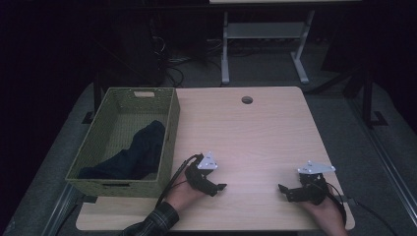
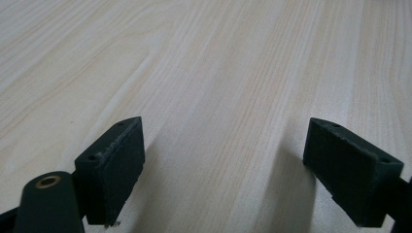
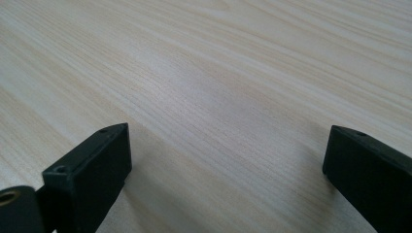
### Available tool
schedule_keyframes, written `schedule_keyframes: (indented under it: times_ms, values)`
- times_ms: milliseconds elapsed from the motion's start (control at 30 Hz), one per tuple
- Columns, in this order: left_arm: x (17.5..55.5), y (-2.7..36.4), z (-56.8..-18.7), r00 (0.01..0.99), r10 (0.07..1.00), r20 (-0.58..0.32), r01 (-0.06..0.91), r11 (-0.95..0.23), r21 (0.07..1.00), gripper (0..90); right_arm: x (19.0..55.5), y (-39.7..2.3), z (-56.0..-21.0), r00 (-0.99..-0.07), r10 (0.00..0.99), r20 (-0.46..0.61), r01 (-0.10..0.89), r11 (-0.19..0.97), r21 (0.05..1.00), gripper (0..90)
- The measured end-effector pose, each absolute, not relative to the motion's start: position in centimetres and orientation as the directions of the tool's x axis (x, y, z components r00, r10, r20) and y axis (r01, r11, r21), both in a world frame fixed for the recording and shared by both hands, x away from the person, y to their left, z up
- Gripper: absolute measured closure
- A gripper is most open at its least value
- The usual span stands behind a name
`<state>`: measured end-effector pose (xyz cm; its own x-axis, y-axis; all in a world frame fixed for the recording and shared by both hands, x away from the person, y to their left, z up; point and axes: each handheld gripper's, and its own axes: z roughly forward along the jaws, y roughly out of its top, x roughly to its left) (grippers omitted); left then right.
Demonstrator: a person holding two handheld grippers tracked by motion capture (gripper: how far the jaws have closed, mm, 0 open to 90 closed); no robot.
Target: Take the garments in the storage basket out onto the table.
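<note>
Left gripper point(image 1: 220, 188) and right gripper point(image 1: 281, 189): near edge of pale wooden table point(image 1: 255, 132), jaws spread, nothing between them. Green woven basket point(image 1: 169, 129), far left (dark blue cloth point(image 1: 140, 152) inside).

A dim lab or office workspace: a pale wood desk point(image 1: 255, 128) with a cable hole point(image 1: 247, 100) stands on grey carpet point(image 1: 334, 113), a second desk's metal legs point(image 1: 225, 49) and loose cables point(image 1: 172, 69) lie behind it.

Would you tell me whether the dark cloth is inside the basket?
Inside: the dark cloth lies crumpled within the green woven basket, draped against its right wall.
</note>
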<state>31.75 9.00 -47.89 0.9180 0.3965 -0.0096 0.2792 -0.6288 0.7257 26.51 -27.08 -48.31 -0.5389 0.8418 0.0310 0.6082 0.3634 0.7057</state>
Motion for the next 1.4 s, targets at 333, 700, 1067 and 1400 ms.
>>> schedule_keyframes:
  times_ms: [333, 700, 1067, 1400]
  values:
    - [31.9, 8.9, -47.9, 0.919, 0.393, -0.006, 0.277, -0.636, 0.72, 12.9, 26.5, -27.1, -48.3, -0.539, 0.842, 0.031, 0.609, 0.363, 0.705, 3.0]
    - [32.0, 8.9, -47.4, 0.919, 0.393, -0.007, 0.281, -0.645, 0.711, 13.5, 26.5, -27.1, -48.3, -0.539, 0.842, 0.031, 0.608, 0.364, 0.706, 3.0]
    - [32.0, 9.5, -46.8, 0.917, 0.398, -0.037, 0.299, -0.621, 0.724, 13.7, 26.5, -27.1, -48.3, -0.55, 0.835, 0.028, 0.601, 0.372, 0.707, 3.0]
    - [32.2, 10.2, -46.3, 0.916, 0.399, -0.032, 0.297, -0.624, 0.723, 13.7, 26.5, -27.0, -48.3, -0.555, 0.831, 0.029, 0.599, 0.376, 0.707, 3.0]
